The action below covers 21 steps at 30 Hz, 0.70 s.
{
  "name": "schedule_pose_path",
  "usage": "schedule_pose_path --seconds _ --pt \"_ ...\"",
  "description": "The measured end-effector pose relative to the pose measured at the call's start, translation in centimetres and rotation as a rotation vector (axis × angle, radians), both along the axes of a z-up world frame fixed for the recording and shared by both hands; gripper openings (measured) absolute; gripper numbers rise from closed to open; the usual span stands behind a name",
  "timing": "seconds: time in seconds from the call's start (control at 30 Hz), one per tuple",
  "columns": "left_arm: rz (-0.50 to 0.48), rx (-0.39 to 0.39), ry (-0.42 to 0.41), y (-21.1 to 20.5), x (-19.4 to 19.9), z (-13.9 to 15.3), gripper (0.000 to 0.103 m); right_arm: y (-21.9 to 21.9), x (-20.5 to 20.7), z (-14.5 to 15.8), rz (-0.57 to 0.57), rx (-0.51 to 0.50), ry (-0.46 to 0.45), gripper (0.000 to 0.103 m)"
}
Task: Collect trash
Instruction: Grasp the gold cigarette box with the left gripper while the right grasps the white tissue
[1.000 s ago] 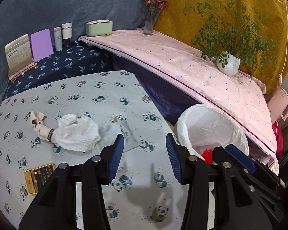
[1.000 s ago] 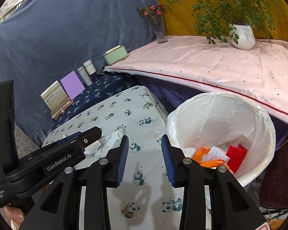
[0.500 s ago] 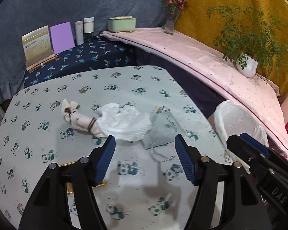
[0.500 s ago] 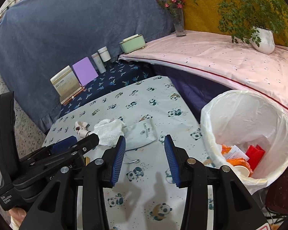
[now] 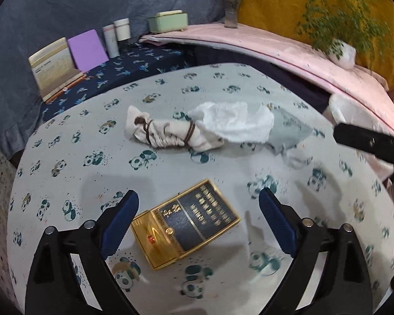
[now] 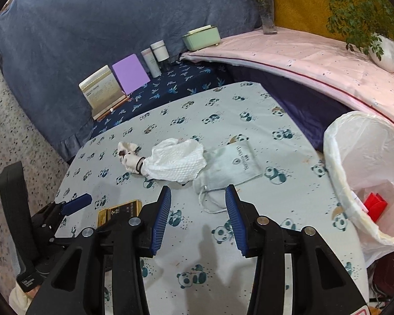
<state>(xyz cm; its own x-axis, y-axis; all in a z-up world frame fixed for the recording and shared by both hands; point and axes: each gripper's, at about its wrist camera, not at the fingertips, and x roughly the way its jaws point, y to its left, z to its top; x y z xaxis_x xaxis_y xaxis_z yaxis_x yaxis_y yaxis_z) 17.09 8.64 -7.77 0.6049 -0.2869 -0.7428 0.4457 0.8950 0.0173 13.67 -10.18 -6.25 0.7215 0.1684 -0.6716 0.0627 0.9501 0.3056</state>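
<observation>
on the grey pouch [image 6: 235, 164], small unreadable print.

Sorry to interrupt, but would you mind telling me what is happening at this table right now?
A person is clearing trash with two tools. The left hand-held gripper hangs over the gold and dark box, its jaws opening around it but not touching. The right hand-held gripper is open and empty near the grey drawstring pouch. The crumpled tissue lies on the table; the lined bin already holds some waste.
</observation>
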Motion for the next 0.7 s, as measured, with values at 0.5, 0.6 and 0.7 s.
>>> schedule_pose_path --seconds 0.5,0.6,0.7 --pt "-0.025 -0.027 0.077 1.0 2.1 -3.2 0.083 2.5 2.9 -2.3 0.04 -0.009 0.058 0.042" --pt "0.071 -0.068 0.114 1.0 2.9 -3.3 0.069 2.4 3.4 -2.3 0.036 -0.007 0.054 0.042" --pt "0.183 -0.073 0.106 0.7 3.1 -3.4 0.065 2.3 3.9 -2.2 0.035 -0.007 0.049 0.042"
